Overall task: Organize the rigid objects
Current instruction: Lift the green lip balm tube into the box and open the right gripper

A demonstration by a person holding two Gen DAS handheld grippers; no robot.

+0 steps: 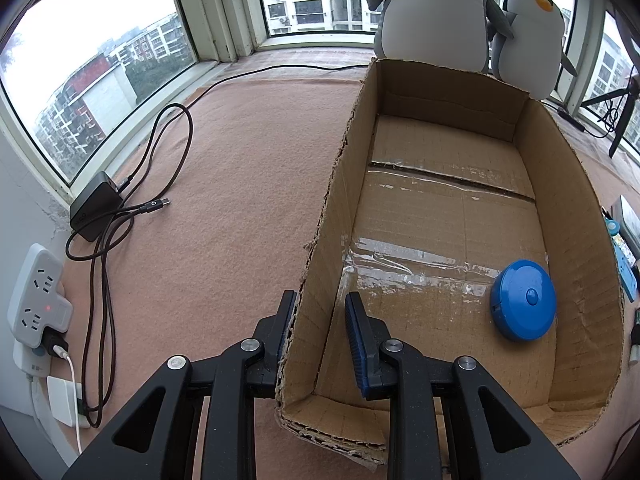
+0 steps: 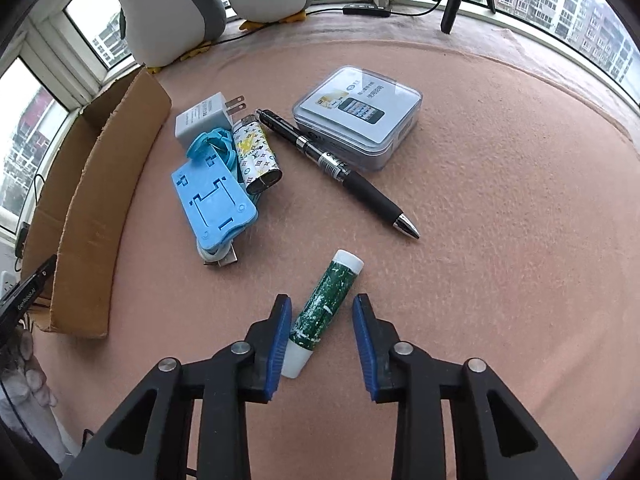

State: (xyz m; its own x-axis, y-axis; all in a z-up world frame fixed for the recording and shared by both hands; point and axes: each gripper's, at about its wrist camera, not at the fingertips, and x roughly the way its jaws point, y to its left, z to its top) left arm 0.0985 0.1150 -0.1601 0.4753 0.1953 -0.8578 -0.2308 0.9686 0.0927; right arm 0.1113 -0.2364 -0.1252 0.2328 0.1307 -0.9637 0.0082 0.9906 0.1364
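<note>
the green, white-capped plastic tube (image 2: 320, 312) lies at lower centre between my right gripper (image 2: 322, 328)'s part-open jaws, touching the left blue pad, unclamped.

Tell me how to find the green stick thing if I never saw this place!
Start at the cardboard box on the pink blanket. To its right lies a pile of gadgets and a black pen. Nearer still, alone, lies the green tube: speckled, with white ends.
</note>
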